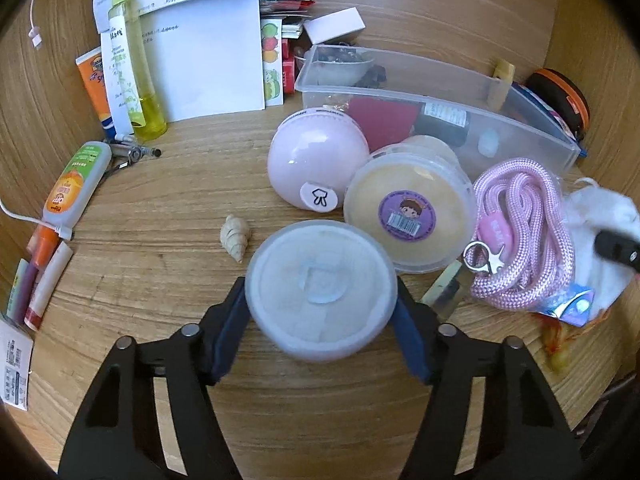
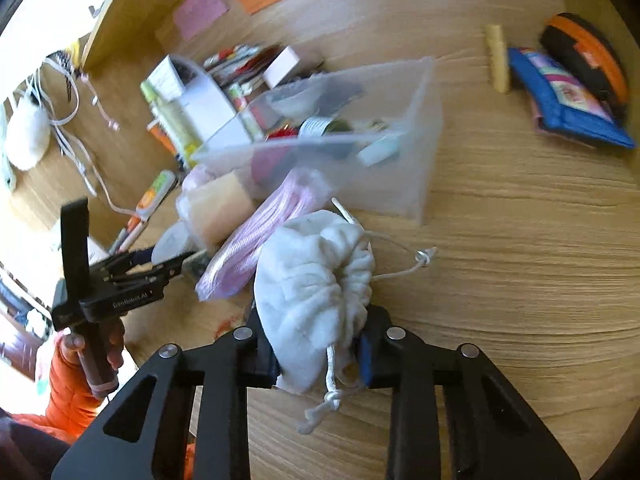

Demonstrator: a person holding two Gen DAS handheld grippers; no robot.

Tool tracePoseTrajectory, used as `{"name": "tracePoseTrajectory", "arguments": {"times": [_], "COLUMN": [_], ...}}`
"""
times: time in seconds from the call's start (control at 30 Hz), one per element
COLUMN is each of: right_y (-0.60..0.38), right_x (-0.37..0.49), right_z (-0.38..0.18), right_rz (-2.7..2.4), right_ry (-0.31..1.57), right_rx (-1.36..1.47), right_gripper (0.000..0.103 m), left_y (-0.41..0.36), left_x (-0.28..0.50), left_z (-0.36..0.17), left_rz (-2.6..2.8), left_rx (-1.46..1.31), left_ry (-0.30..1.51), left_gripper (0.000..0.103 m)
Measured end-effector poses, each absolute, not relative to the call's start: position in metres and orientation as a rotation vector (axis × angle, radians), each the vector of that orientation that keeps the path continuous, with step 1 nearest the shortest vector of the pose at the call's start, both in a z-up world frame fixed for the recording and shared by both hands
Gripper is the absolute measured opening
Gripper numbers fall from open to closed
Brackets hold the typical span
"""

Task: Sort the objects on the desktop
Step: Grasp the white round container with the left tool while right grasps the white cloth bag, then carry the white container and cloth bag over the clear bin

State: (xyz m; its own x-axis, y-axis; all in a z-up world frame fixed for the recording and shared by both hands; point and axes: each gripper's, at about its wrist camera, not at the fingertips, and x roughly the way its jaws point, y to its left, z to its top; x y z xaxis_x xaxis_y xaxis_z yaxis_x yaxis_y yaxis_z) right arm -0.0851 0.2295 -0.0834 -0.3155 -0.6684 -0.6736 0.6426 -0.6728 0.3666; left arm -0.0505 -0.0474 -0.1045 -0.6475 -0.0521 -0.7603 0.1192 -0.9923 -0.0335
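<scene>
Your left gripper (image 1: 320, 300), jaws clamped on the round tub (image 1: 320, 290) at 6 o'clock, and right gripper (image 2: 320, 350), jaws pinching the white pouch (image 2: 316, 280): smooth tub may slip; dangling cord may snag the clear bin (image 2: 420, 184).

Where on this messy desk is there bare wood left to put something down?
Bare wood lies right of the clear bin, below the blue pouch, and between the seashell and orange-label bottle. It is crowded around the pink rope and tubs.
</scene>
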Motion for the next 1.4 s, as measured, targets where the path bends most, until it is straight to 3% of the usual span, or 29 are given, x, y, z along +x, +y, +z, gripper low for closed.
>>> {"name": "tracePoseTrajectory", "arguments": {"times": [0.83, 1.4], "right_y": [0.268, 0.253], "right_x": [-0.111, -0.159], "right_z": [-0.016, -0.014], "right_rz": [-2.196, -2.212], "right_ry": [-0.146, -0.254], "right_rx": [0.871, 0.891], "right_gripper": [0.025, 0.025], "left_y": [-0.051, -0.057], "left_x": [-0.03, -0.069], "left_z": [-0.052, -0.012], "left_rz": [-2.871, -2.943], "left_rx": [1.075, 0.97], "left_ry": [0.267, 0.259], "left_gripper": [0.064, 0.064]}}
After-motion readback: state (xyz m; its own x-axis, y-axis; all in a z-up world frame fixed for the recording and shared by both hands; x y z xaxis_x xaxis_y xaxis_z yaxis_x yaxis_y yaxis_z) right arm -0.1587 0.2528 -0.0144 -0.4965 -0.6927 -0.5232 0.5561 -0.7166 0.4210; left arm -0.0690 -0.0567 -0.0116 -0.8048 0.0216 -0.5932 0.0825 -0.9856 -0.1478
